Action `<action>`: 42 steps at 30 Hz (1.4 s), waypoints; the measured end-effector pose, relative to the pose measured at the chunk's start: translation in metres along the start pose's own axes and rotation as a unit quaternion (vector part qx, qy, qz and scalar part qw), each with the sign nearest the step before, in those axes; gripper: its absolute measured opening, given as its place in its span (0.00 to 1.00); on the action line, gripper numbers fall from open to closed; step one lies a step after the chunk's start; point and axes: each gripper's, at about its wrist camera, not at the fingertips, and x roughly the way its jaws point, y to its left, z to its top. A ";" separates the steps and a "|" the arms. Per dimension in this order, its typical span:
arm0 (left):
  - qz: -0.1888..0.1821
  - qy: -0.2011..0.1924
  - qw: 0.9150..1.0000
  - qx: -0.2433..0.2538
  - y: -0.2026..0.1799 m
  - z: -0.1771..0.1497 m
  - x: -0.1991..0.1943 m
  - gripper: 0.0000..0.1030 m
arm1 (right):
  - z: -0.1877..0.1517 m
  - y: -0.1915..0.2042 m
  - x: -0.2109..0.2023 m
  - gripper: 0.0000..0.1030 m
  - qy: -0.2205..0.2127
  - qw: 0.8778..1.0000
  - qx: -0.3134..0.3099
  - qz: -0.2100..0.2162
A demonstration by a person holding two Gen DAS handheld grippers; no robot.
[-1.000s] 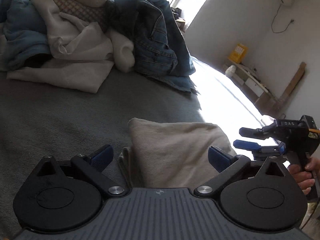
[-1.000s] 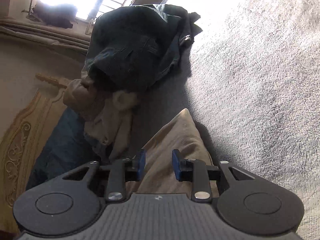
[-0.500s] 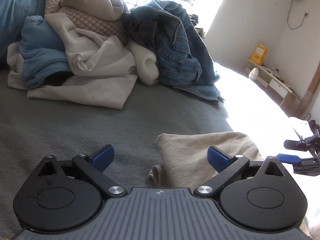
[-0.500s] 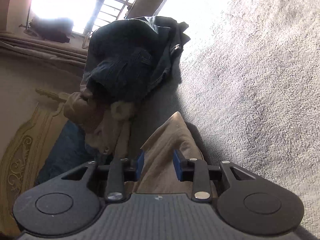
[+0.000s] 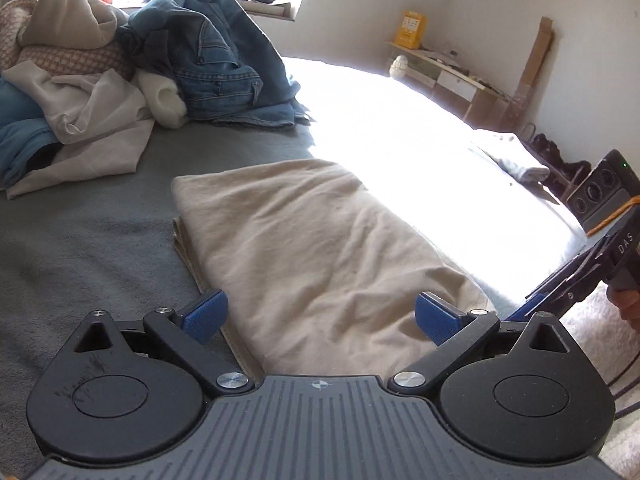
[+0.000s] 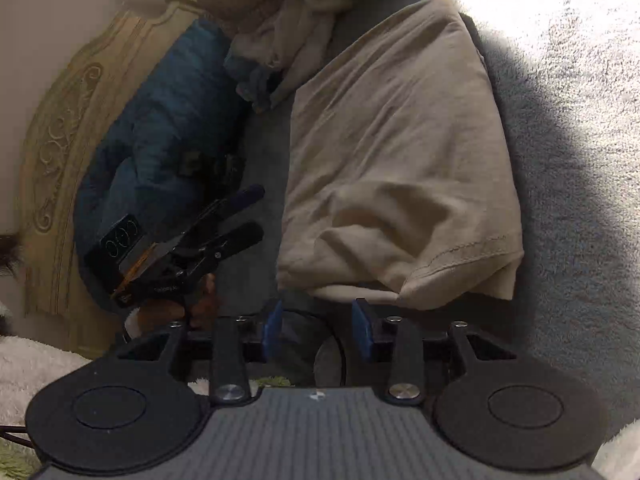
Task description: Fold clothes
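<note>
Left gripper (image 5: 320, 316): blue ribbed pads spread wide on black linkage arms, nothing between them, nothing touched. It hangs above the near end of the folded beige garment (image 5: 316, 248), whose width nearly fills the span between the two pads. Right gripper (image 6: 316, 330): blue pads parted to a moderate gap and empty; the garment's hemmed edge lies just ahead of the fingertips, apart from them.

The beige garment is a soft, matte knit, folded into a long flat rectangle with shallow creases across its top. In the right wrist view a stitched hem (image 6: 460, 250) runs along its near corner, where the layers puff up slightly. In the left wrist view stacked layer edges show along its left side. It lies on a grey bedcover (image 5: 80, 240) of short, fuzzy pile; the far half of the bed is washed out by sunlight.

Beyond the garment, well apart from both grippers, sits a heap of unfolded clothes: blue denim jeans (image 5: 216, 68) with visible seams and rivets, a crumpled off-white cloth (image 5: 100, 120), and a light blue piece (image 5: 20, 140) at the left edge. In the right wrist view a teal padded garment (image 6: 160, 152) lies against a carved, cream-coloured headboard (image 6: 56, 136).

Each gripper appears in the other's view: the right one at the left view's right edge (image 5: 560, 292), the left one beside the garment (image 6: 240, 216), with its pads apart.
</note>
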 end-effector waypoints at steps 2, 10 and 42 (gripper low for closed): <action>0.004 0.018 1.000 -0.001 0.002 -0.007 0.009 0.98 | -0.005 -0.005 0.013 0.40 0.026 0.999 0.013 -0.020; 0.011 0.059 0.998 -0.014 0.014 -0.026 0.029 0.98 | 0.019 -0.019 0.013 0.33 -0.057 0.998 0.032 -0.014; 0.000 0.080 0.997 -0.014 0.013 -0.044 0.046 1.00 | 0.023 -0.067 -0.021 0.15 -0.148 0.977 0.146 -0.050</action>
